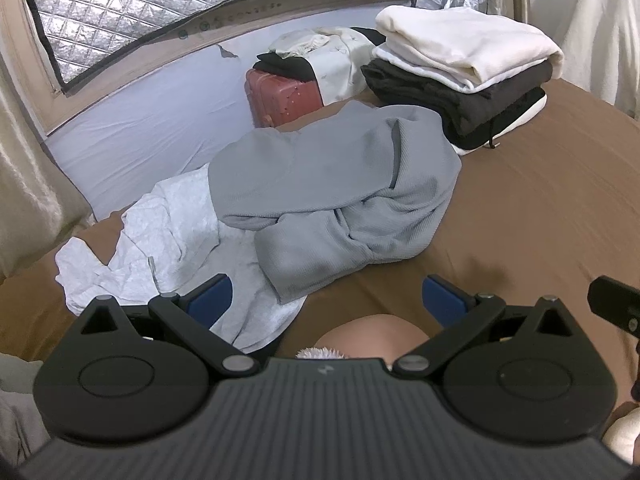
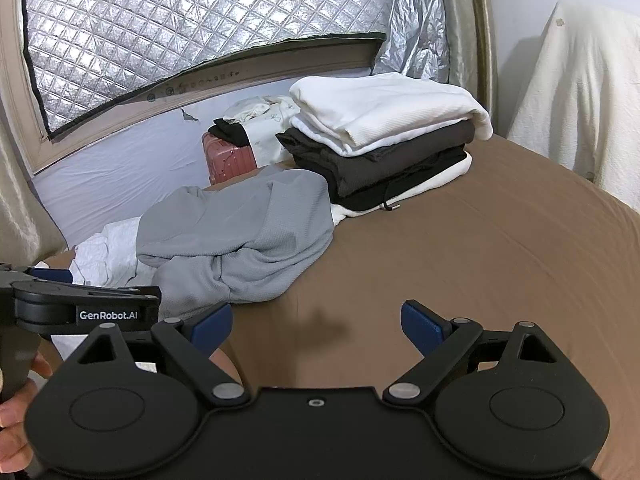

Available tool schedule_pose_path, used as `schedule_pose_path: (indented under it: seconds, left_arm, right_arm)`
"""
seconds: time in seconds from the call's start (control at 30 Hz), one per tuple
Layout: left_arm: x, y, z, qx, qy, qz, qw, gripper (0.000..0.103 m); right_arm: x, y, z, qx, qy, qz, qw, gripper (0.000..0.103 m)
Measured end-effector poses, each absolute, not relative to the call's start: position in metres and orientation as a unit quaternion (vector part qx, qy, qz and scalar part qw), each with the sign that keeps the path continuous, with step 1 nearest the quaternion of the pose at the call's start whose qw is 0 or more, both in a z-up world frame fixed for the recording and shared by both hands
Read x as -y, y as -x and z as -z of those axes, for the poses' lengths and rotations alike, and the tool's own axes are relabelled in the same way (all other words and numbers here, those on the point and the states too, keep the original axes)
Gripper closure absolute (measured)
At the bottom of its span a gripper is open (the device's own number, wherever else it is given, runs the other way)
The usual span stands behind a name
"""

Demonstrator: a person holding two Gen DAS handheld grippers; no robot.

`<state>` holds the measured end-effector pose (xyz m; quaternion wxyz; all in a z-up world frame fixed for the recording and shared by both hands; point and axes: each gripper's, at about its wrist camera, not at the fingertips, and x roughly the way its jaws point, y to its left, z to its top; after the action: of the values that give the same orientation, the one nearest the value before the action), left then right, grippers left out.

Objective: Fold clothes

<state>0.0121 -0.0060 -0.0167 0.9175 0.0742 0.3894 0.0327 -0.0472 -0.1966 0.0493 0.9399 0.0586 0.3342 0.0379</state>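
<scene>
A crumpled grey garment (image 1: 340,192) (image 2: 236,240) lies in a heap on the brown bed sheet (image 1: 540,220) (image 2: 460,272), partly over a rumpled white garment (image 1: 160,240) (image 2: 108,256). Behind it stands a folded stack of white and dark clothes (image 1: 460,76) (image 2: 384,136). My left gripper (image 1: 326,300) is open, hovering just short of the grey heap's near edge with nothing between its blue pads. My right gripper (image 2: 316,324) is also open over bare sheet, to the right of the heap. The left gripper's body (image 2: 80,312) shows at the left of the right wrist view.
A pink suitcase (image 1: 284,96) (image 2: 228,158) with dark and cream clothes on it stands beyond the bed by a pale wall. A quilted silver cover (image 2: 180,32) hangs over the window. A white cloth-draped object (image 2: 580,96) stands at the right. A knee (image 1: 372,336) shows below the left gripper.
</scene>
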Motion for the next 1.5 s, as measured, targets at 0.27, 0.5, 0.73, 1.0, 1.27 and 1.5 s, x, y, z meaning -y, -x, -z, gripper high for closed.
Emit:
schedule_pose_path:
  seconds: [0.27,0.5,0.73,1.0,1.27,1.5]
  left_arm:
    - [0.003,-0.024,0.031,-0.399,-0.074,-0.03,0.913,0.0]
    - [-0.042,-0.056,0.051,-0.405,-0.053,-0.084,0.909,0.0]
    - [-0.094,-0.082,0.078,-0.401,0.009,-0.076,0.913,0.001]
    - [-0.123,-0.116,0.117,-0.399,0.081,-0.031,0.913,0.006]
    - [-0.123,-0.143,0.145,-0.401,0.08,-0.029,0.912,0.009]
    - [-0.131,-0.185,0.156,-0.399,0.114,0.01,0.91,0.009]
  right_arm:
    - [0.202,0.04,-0.037,-0.347,-0.067,-0.033,0.935,0.009]
    - [0.201,0.018,-0.01,-0.374,-0.053,-0.038,0.925,0.009]
    - [0.205,-0.011,0.04,-0.404,-0.092,-0.054,0.909,0.009]
    - [0.237,-0.036,0.056,-0.378,-0.195,-0.063,0.903,0.018]
    - [0.185,-0.109,0.061,-0.369,-0.079,-0.175,0.909,0.012]
    - [0.184,-0.192,0.107,-0.389,-0.167,-0.171,0.89,0.011]
